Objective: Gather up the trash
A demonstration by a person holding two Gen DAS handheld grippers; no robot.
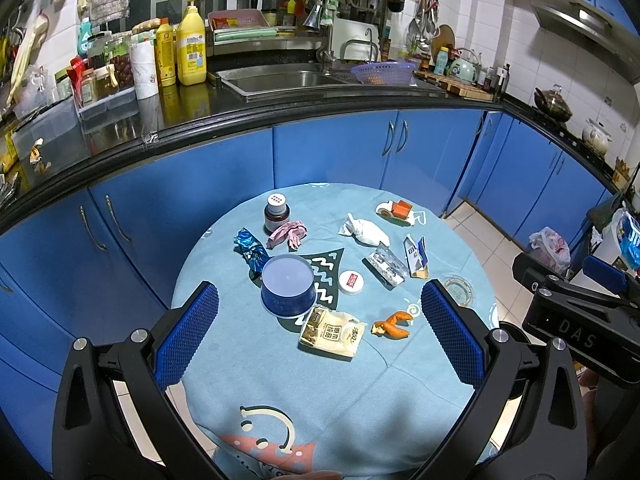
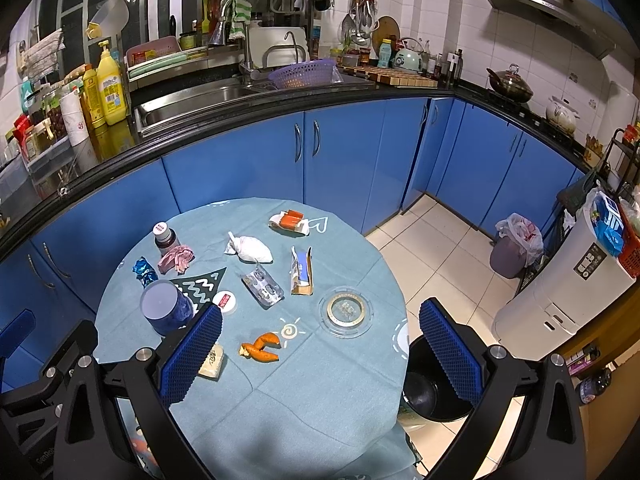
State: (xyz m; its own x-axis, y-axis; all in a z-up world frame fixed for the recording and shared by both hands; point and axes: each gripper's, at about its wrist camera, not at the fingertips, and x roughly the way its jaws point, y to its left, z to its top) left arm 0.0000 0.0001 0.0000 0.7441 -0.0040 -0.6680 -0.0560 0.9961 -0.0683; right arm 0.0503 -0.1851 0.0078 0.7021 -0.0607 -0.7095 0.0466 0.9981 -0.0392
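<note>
Above the littered table (image 1: pixel 224 360), both grippers (image 1: pixel 320 336) (image 2: pixel 320 356) hover with jaws spread.

crumpled wrappers (image 1: pixel 251 249), orange peel (image 1: pixel 391 324), scattered on table (image 1: pixel 360 392)

Behind my round table with its teal cloth (image 2: pixel 312 392), blue cabinet doors (image 2: pixel 344 152) run under a black counter holding a steel sink (image 1: pixel 280 80), a yellow soap bottle (image 1: pixel 191 54) and a purple basket (image 2: pixel 304 74).

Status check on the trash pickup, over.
Both grippers open, empty, above table. Orange peel untouched, nearest. Black bin beside table, path clear.
</note>
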